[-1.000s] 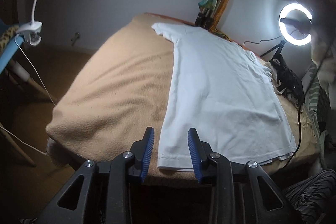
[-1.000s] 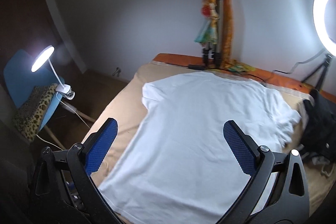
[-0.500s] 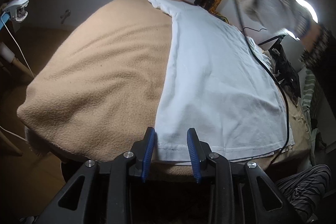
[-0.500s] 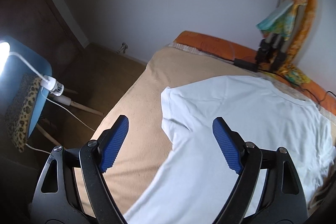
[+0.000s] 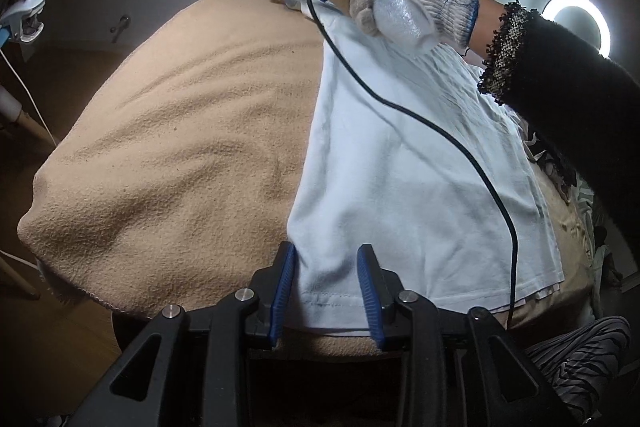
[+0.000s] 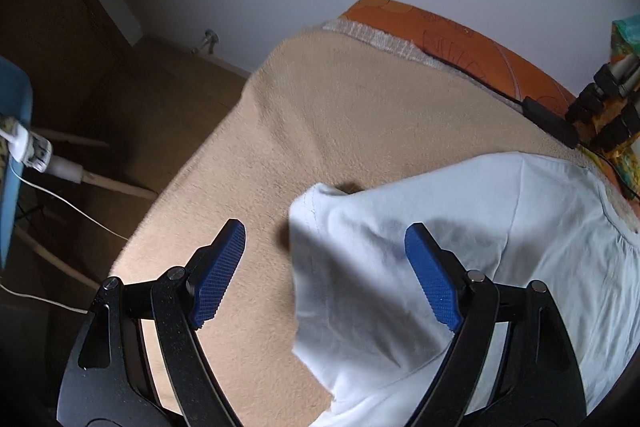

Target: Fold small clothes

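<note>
Your left gripper (image 5: 326, 291) straddles the T-shirt (image 5: 400, 179) hem corner without pinching it, jaws just reopened slightly; your right gripper (image 6: 324, 267), spread wide, hovers over the sleeve (image 6: 340, 267) (shirt runs lengthwise between them).

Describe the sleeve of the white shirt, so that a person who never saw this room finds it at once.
A beige blanket covers the bed. On it lies a white shirt, and its short sleeve sticks out toward the bare blanket, between the open jaws of the right gripper. Only this part has a stitched cuff hem.
</note>
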The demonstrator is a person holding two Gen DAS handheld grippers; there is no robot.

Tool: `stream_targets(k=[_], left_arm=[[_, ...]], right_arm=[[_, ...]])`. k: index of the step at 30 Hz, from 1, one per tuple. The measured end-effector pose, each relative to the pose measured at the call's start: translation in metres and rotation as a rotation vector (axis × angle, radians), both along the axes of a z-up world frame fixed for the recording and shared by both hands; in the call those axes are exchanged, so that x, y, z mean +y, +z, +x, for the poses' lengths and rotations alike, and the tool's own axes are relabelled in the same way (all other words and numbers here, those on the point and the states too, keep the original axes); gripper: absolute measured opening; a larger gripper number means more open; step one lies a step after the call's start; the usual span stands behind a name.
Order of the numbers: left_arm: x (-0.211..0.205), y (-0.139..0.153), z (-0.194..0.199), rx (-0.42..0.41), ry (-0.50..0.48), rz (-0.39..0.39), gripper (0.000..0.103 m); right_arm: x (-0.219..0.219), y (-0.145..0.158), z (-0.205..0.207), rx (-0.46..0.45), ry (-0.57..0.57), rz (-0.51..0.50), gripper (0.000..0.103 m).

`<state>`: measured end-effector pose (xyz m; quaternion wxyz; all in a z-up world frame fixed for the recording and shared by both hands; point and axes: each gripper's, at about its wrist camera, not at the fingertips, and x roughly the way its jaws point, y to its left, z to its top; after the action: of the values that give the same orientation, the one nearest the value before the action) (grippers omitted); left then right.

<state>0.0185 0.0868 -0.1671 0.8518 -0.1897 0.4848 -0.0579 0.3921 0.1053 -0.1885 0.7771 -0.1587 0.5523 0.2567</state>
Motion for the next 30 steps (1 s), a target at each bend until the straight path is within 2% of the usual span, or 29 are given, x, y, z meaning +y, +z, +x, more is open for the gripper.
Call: stream_targets(k=[2, 3, 7, 10, 12, 13, 17, 19, 30], left_arm=[[-0.004, 0.001, -0.002, -0.002, 0.001, 0.005, 0.041], [-0.005, 0.001, -0.001, -0.006, -0.005, 0.008, 0.044], [-0.003, 0.0, -0.001, -0.012, 0.001, 0.025, 0.045], [-0.002, -0.002, 0.0, -0.02, 0.003, 0.033, 0.041], [-0.005, -0.002, 0.0, -0.033, -0.007, 0.066, 0.029], [-0.006, -0.003, 0.001, -0.036, -0.019, 0.074, 0.025], [-0.006, -0.003, 0.003, -0.029, -0.048, -0.012, 0.001], [-0.008, 0.001, 0.002, -0.044, -0.067, -0.054, 0.001], [-0.03, 0.033, -0.001, -0.139, -0.183, -0.104, 0.001]], right_arm=[[-0.002, -0.005, 0.0, -0.008, 0.012, -0.029, 0.084], [-0.003, -0.006, 0.0, -0.012, 0.017, -0.037, 0.08], [-0.008, -0.003, 0.002, -0.024, 0.035, -0.056, 0.067], [-0.01, 0.001, 0.004, -0.028, 0.041, -0.06, 0.043], [-0.01, 0.004, 0.008, -0.032, 0.044, -0.057, 0.019], [-0.011, 0.006, 0.009, -0.031, 0.04, -0.055, 0.015], [-0.012, 0.011, 0.016, -0.052, 0.035, -0.044, 0.009], [-0.017, 0.02, 0.015, -0.072, 0.036, -0.04, 0.008], [-0.066, 0.065, 0.026, -0.111, -0.01, 0.065, 0.007]])
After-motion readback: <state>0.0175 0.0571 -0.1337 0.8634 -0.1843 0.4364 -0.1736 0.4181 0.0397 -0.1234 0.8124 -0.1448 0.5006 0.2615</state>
